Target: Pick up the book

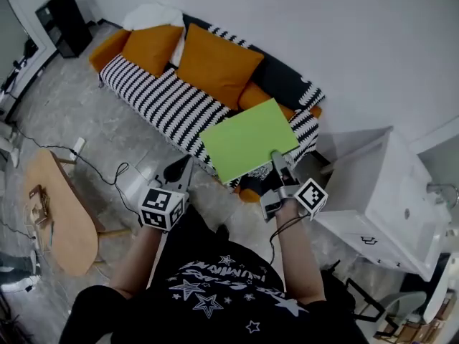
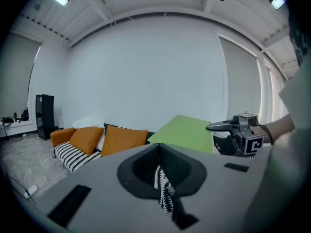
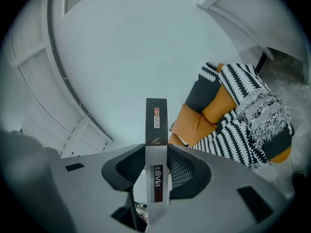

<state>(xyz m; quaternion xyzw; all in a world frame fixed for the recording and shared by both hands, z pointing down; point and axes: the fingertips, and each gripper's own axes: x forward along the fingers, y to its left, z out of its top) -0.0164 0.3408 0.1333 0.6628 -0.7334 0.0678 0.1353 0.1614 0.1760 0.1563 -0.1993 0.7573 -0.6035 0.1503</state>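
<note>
The book [image 1: 247, 140] has a plain green cover and hangs level in the air over the sofa's right end. My right gripper [image 1: 276, 156] is shut on its near edge. In the right gripper view its grey printed spine [image 3: 156, 115] stands upright between the jaws. The left gripper view shows the green cover [image 2: 187, 132] with the right gripper [image 2: 216, 126] clamped on it. My left gripper [image 1: 185, 165] is to the left of the book, apart from it. Its jaws meet with nothing between them [image 2: 159, 147].
A black-and-white striped sofa [image 1: 158, 99] with orange cushions [image 1: 215, 63] runs along the wall below the book. A white cabinet [image 1: 387, 192] stands at the right. A wooden table [image 1: 61, 213] is at the left, a black speaker [image 1: 64, 20] in the far corner. Cables cross the floor.
</note>
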